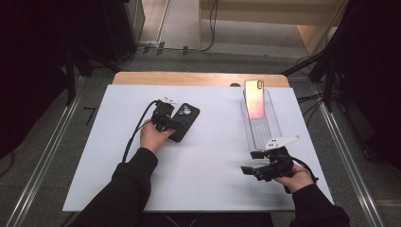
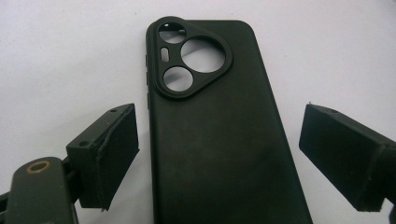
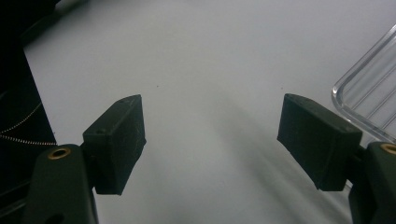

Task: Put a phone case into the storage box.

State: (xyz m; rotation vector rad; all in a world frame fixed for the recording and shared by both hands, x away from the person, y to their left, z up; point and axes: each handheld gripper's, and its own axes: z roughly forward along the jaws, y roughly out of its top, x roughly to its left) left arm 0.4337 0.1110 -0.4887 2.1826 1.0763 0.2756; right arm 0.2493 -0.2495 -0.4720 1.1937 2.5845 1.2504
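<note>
A black phone case lies back up on the white board, its camera cutout at the far end. My left gripper is at its near end. In the left gripper view the case sits between the two pads, with a narrow gap on each side, so my left gripper is open around it. A phone with a pink-orange back leans upright in a clear tray. My right gripper is just in front of the tray, pointing left. In its own view my right gripper is open over bare board.
The clear tray's corner shows beside the right jaw. A wooden table edge runs behind the board. Cables trail from both grippers, and dark stands and cables are on the floor at both sides.
</note>
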